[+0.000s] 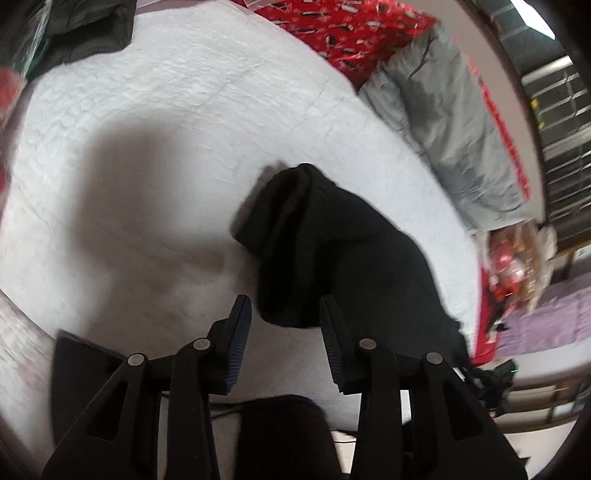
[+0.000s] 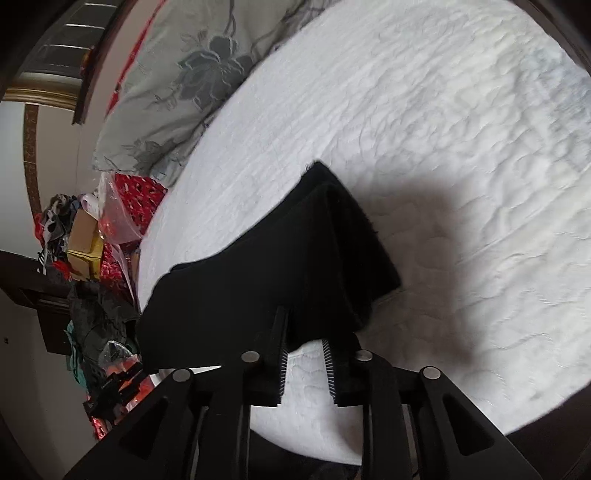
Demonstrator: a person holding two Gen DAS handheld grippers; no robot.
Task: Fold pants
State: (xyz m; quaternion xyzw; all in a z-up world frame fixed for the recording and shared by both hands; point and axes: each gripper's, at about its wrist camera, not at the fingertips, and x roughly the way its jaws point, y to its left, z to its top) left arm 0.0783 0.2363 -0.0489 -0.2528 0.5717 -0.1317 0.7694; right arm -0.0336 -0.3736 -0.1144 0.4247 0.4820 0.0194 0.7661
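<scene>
The black pants (image 1: pixel 343 243) lie folded in a thick bundle on the white quilted bed (image 1: pixel 184 110). My left gripper (image 1: pixel 286 306) is open, its jaws well apart, with the near end of the bundle just beyond its fingertips and nothing held. In the right wrist view the same pants (image 2: pixel 280 258) lie in stacked layers on the bed (image 2: pixel 443 129). My right gripper (image 2: pixel 304 325) is open, its jaws a little apart at the near edge of the bundle, with white bedding showing between them.
A grey floral pillow (image 1: pixel 454 122) and a red patterned cushion (image 1: pixel 343 26) lie at the bed's far side. Dark clothes (image 1: pixel 81 33) lie at the bed's far left. Clutter and a cardboard box (image 2: pixel 85 240) sit beside the bed.
</scene>
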